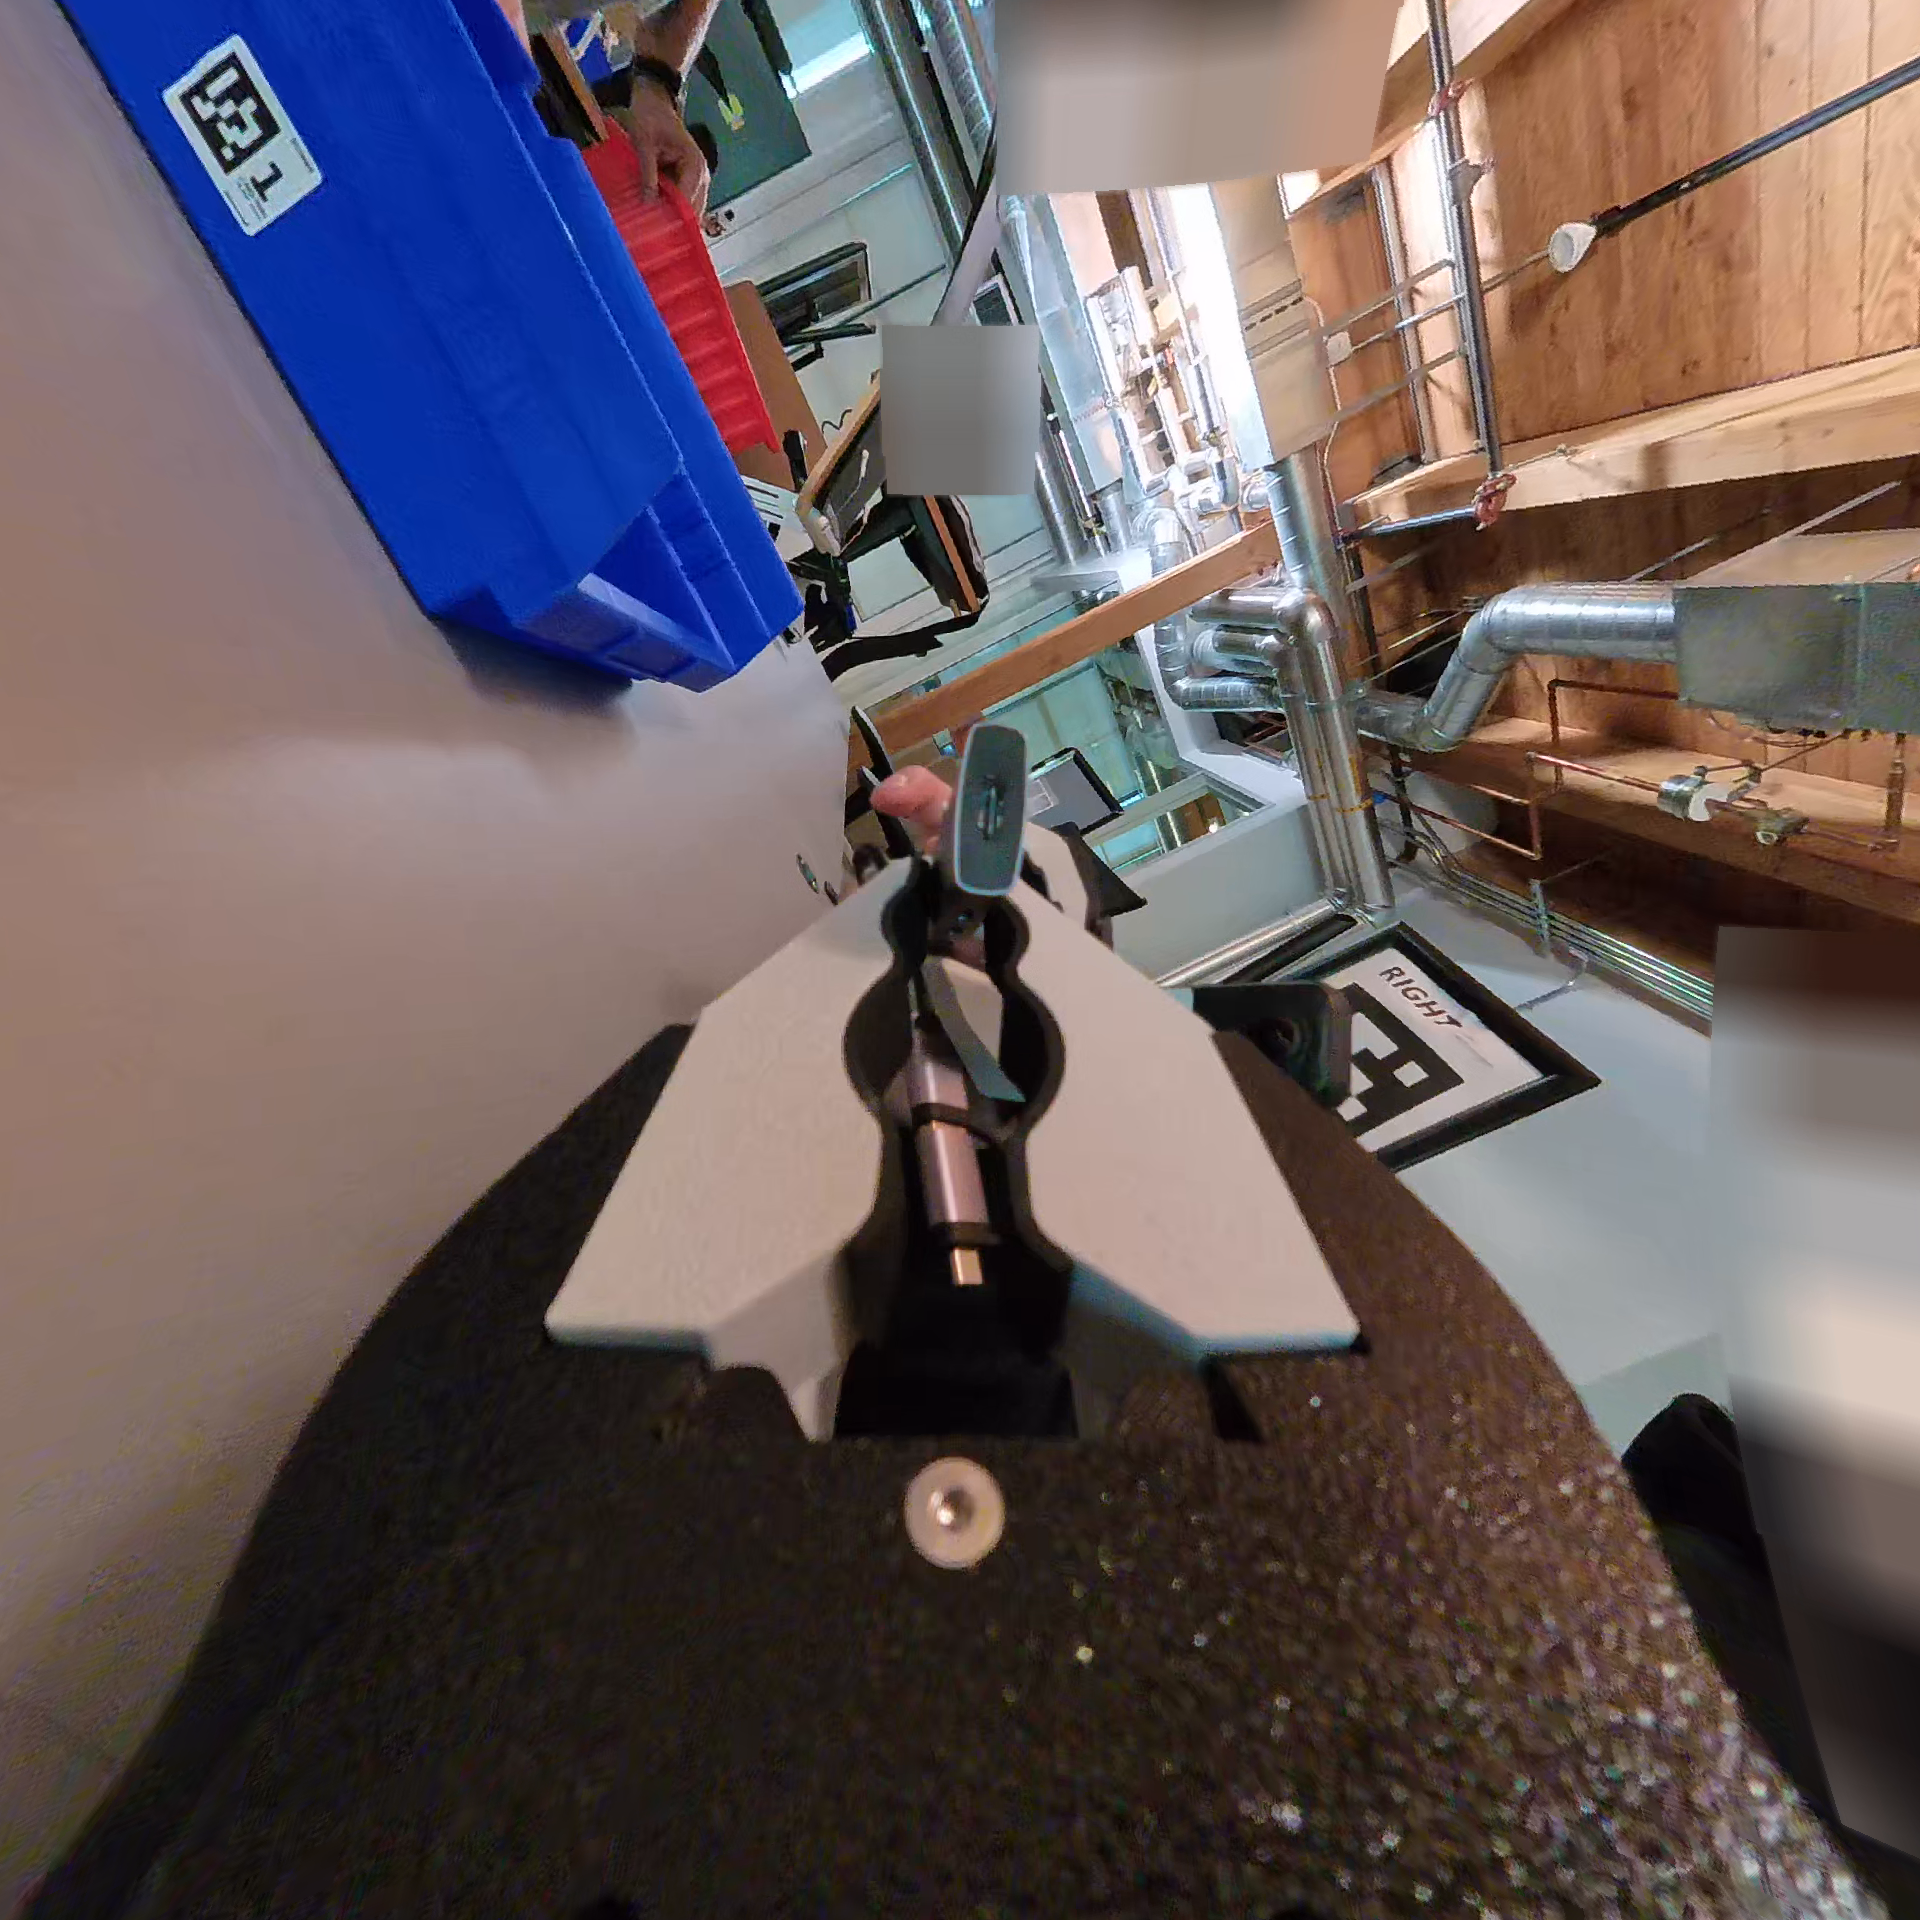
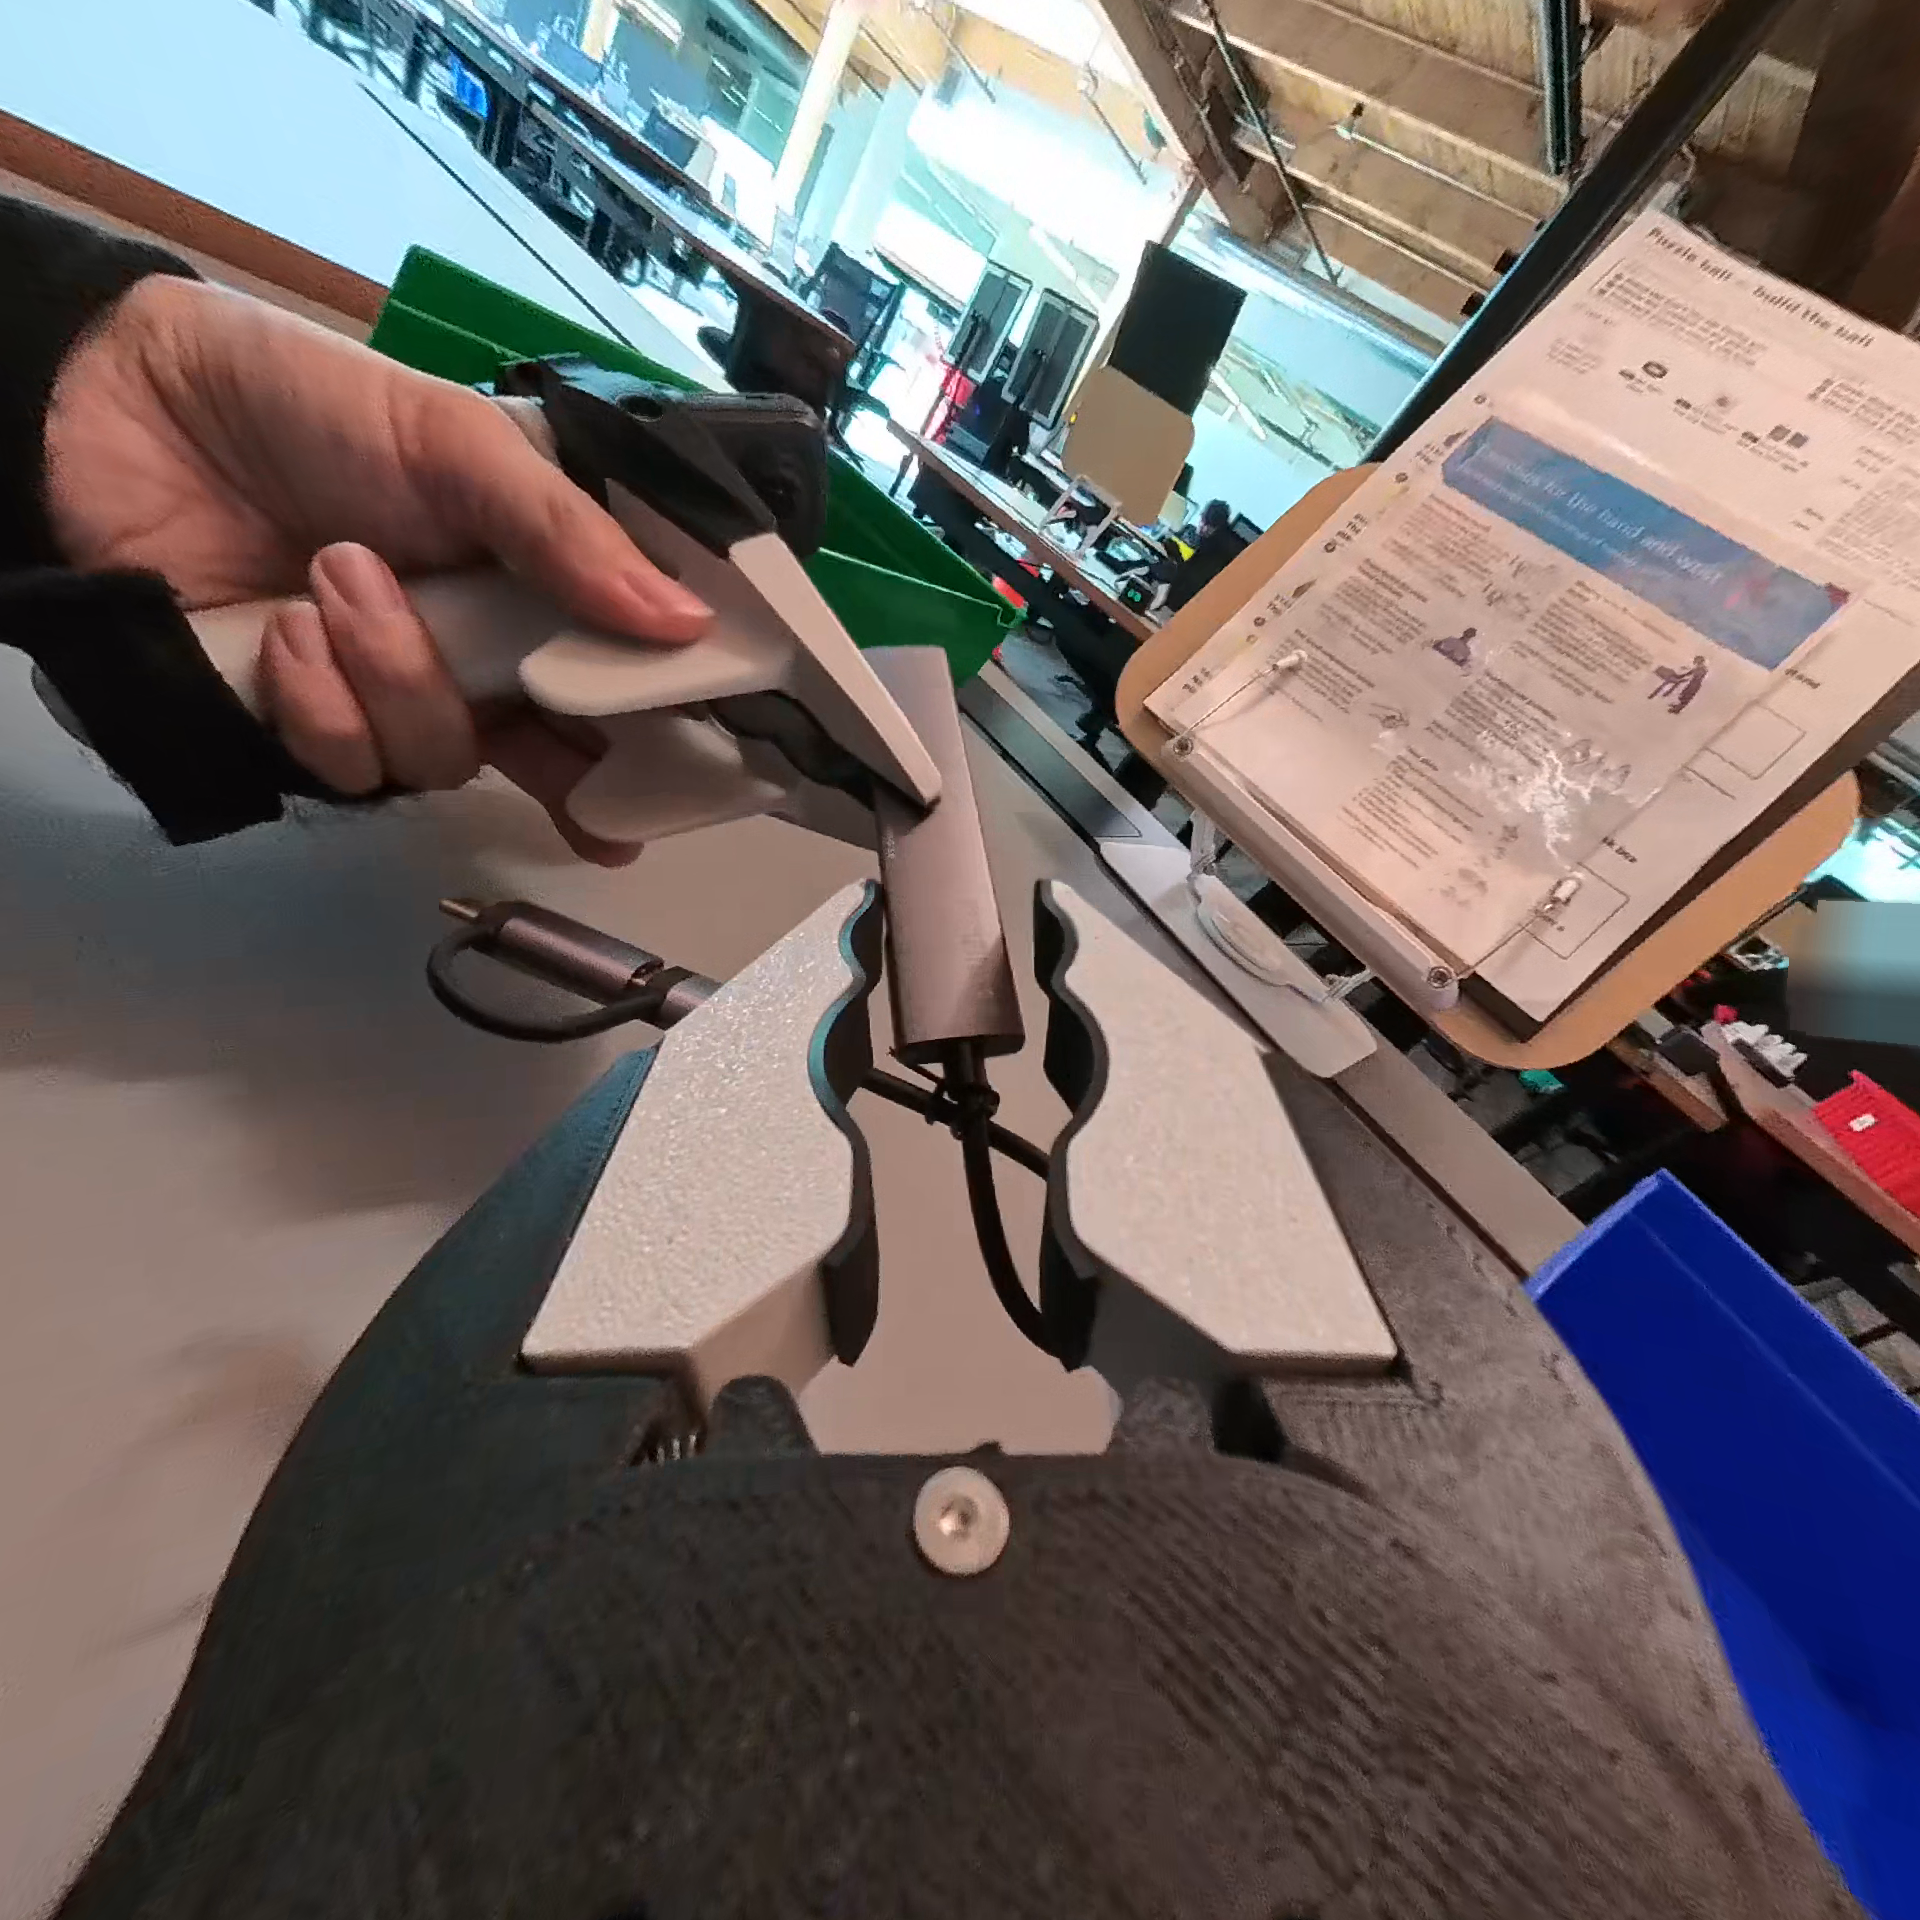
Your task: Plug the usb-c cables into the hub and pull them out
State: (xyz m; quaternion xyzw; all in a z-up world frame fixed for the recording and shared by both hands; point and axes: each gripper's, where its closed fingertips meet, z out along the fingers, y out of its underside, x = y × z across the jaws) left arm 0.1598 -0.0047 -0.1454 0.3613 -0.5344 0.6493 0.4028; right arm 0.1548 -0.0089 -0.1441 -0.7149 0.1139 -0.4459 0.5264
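The left gripper's (image 2: pixel 883 769) jaws clenched the upper part of the hub (image 2: pixel 951 914), held above the surface. The right gripper's (image 2: pixel 951 971) jaws stood released around its lower end, the hub's long axis running between them, nearly upright. A loose plug (image 2: pixel 561 935) hung just left of them.

Hub's (image 2: pixel 951 935) upper end hidden behind left hand-held gripper (image 2: pixel 883 769); table motion-blurred.

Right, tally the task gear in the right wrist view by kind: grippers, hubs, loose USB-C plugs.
Grippers: 2, the left gripper clamped on the hub, the right gripper open around its lower end
Hubs: 1, the grey hub
Loose USB-C plugs: 1, the USB-C plug lying on the table
Total: 4
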